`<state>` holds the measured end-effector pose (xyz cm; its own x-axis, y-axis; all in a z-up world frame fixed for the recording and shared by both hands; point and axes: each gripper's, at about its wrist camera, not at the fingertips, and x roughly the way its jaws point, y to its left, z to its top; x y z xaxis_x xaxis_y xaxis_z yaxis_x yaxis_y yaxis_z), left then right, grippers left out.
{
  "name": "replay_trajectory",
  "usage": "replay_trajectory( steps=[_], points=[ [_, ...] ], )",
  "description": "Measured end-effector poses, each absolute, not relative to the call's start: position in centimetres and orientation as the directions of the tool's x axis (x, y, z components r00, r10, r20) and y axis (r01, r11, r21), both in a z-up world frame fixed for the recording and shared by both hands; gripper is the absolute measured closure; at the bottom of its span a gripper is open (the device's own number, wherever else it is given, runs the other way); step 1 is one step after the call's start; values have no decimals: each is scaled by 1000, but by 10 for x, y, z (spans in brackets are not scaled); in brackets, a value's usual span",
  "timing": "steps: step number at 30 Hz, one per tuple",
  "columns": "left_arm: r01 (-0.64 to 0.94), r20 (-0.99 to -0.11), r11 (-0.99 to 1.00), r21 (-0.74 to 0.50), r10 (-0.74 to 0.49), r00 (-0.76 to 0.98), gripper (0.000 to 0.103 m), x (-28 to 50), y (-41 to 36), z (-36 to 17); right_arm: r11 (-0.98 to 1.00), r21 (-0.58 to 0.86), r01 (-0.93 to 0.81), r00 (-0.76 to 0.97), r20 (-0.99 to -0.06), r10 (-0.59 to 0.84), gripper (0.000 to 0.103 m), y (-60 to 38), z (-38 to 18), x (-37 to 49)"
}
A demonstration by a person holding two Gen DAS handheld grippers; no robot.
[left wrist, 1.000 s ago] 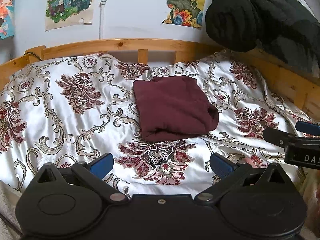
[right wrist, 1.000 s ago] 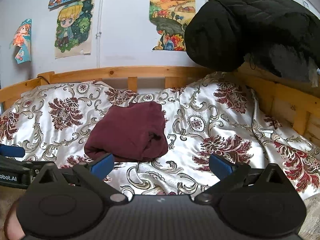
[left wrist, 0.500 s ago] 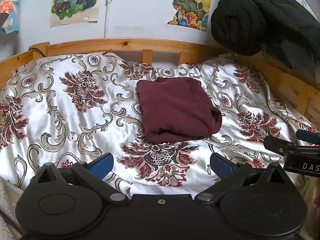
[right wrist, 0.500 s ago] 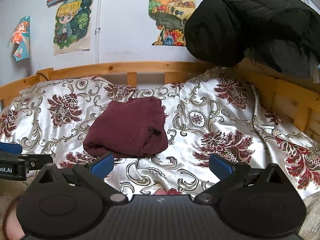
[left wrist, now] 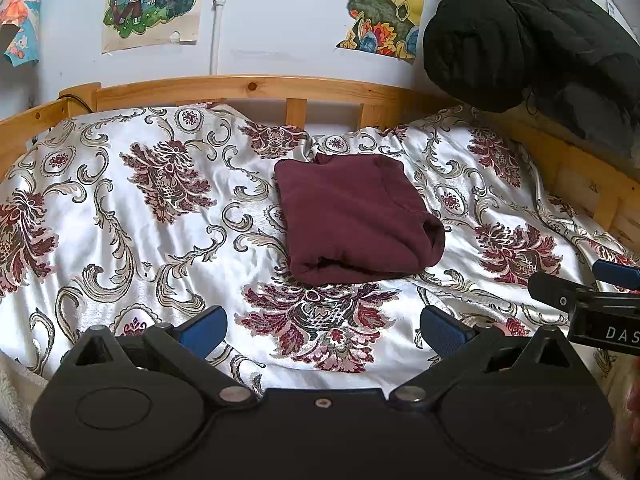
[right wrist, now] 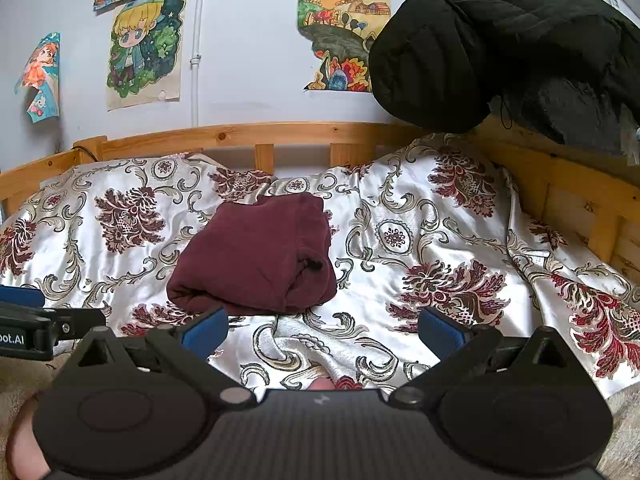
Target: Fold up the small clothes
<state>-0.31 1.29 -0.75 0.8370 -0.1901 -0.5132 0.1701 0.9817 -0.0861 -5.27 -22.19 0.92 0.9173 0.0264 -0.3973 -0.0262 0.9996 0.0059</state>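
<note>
I am holding my left jaws [left wrist: 322, 330] and right jaws [right wrist: 322, 328] wide, gripping nothing, near the folded maroon knit garment [left wrist: 352, 220] lying mid-bed on the floral satin bedspread [left wrist: 120, 220].

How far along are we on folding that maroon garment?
Looks done: the maroon garment lies as a folded bundle on the floral bedspread. In hand: nothing; the left gripper and right gripper are open, short of it. Left: no other small clothes visible.

Both wrist views face the headboard [left wrist: 248, 88], sharing the bed [right wrist: 420, 248].
</note>
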Motion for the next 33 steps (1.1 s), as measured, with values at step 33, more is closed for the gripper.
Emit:
replay_trajectory(
  steps=[33],
  points=[
    [170,-519,982,-85,-189,834,1,-3,13,-10,1000,15,-20,910,-413,25,0,-222,5,-52]
  ],
)
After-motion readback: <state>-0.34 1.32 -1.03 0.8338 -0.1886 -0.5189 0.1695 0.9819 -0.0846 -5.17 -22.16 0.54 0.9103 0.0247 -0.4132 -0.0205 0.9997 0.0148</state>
